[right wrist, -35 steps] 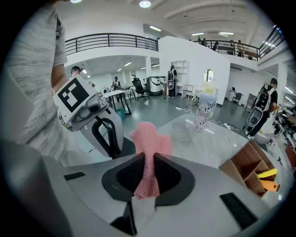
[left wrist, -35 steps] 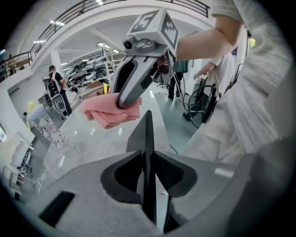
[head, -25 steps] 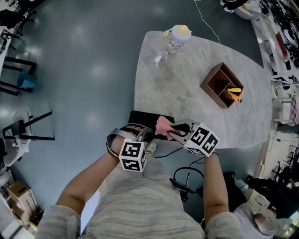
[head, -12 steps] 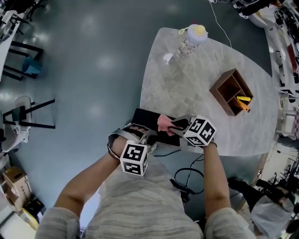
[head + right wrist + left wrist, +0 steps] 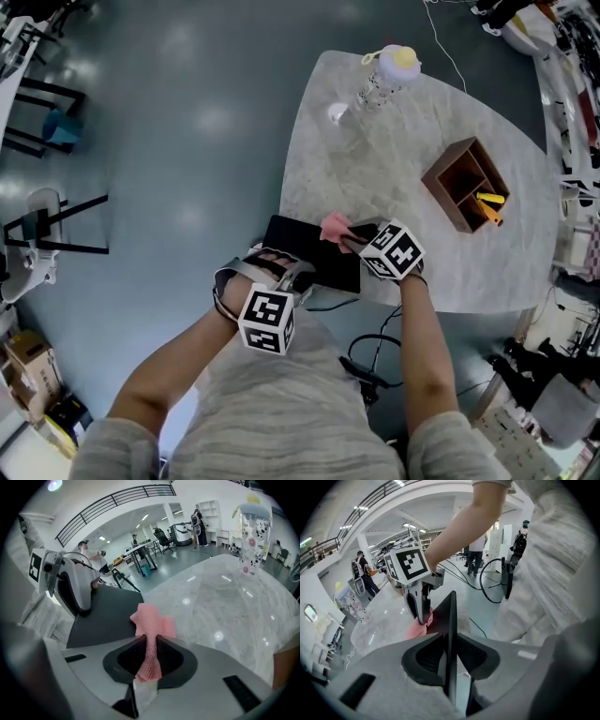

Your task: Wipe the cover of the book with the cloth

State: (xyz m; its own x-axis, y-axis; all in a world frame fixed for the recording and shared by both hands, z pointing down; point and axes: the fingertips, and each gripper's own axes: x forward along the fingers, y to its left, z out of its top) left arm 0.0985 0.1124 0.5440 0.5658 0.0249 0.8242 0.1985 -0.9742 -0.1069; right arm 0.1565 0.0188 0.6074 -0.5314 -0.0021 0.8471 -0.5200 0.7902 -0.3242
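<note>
Left: thin black book (image 5: 305, 246) clamped edge-on at its near edge, left gripper (image 5: 298, 272) fingers (image 5: 423, 657) pressed on both faces. Book lying at the near rim of the pale marble bench (image 5: 394, 150), partly overhanging it. Centre: pink mesh cloth (image 5: 335, 226) pinched tight between right gripper (image 5: 349, 242) fingers (image 5: 123, 662), bunched end sticking out over the book's far right corner. Cloth-to-cover contact: cannot tell. Right: clear patterned bottle with yellow lid (image 5: 386, 75) at the far bench edge. Brown wooden divided box (image 5: 466, 180) holding yellow and orange items, well apart from the book.
</note>
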